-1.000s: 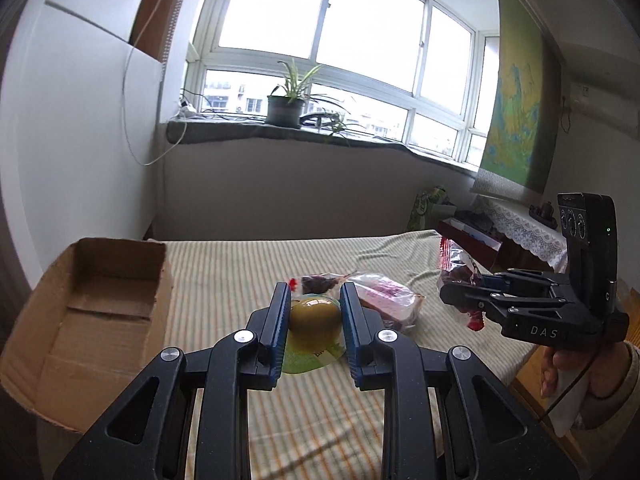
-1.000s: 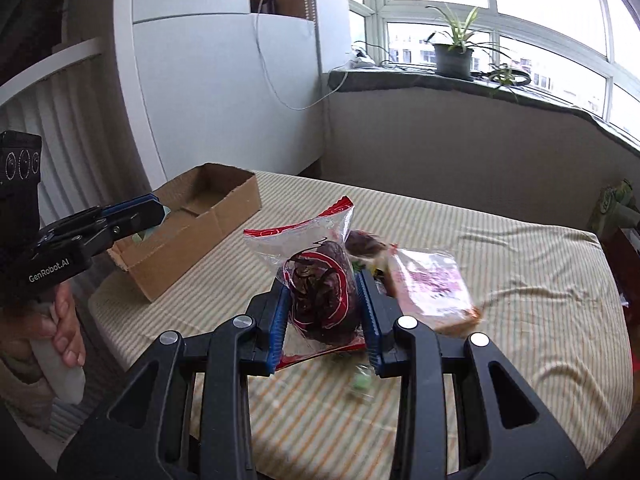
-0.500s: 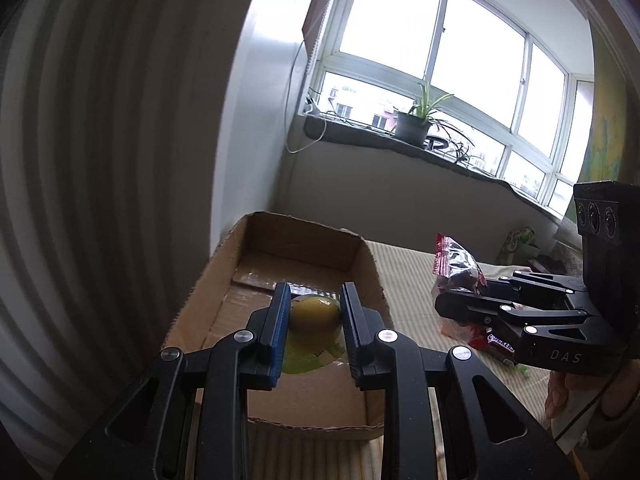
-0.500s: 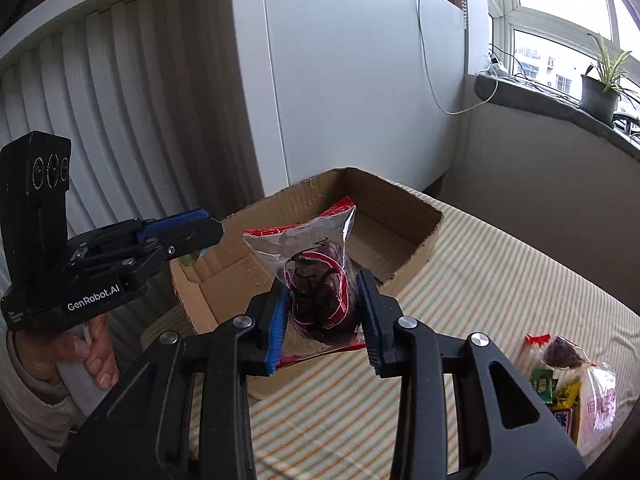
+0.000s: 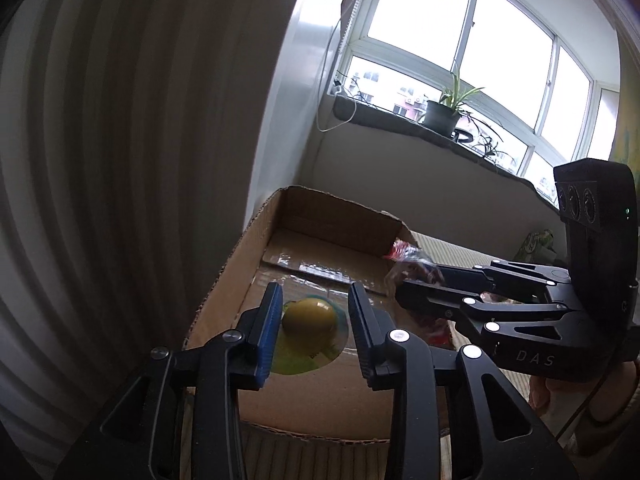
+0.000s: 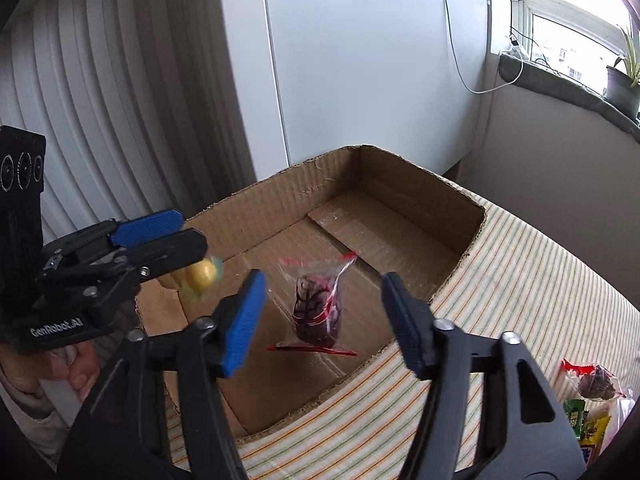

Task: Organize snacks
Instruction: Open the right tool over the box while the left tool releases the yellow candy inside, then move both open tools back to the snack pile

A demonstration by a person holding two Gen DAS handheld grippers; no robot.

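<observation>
An open cardboard box (image 5: 336, 216) stands at the table's left end. My left gripper (image 5: 314, 312) hangs over its near part. Its jaws are opening, and a yellow jelly cup (image 5: 308, 316) sits loose between the pads, with a gap on its right side. In the right wrist view the same cup (image 6: 202, 274) shows under the left gripper (image 6: 192, 232). My right gripper (image 6: 320, 312) is over the box (image 6: 400, 184) with its jaws opening wide. A clear red-edged packet of dark fruit (image 6: 316, 308) hangs free between the fingers, touching neither pad.
The striped tablecloth (image 6: 540, 280) runs right of the box. Several other snack packets (image 6: 592, 396) lie at its far right. A ribbed white panel (image 6: 100, 100) and white wall stand close behind the box. A person's hand (image 6: 76, 376) holds the left gripper.
Both grippers swung left from the snack pile to above the box. Both jaws then parted: the yellow cup and the red packet are no longer pinched.
</observation>
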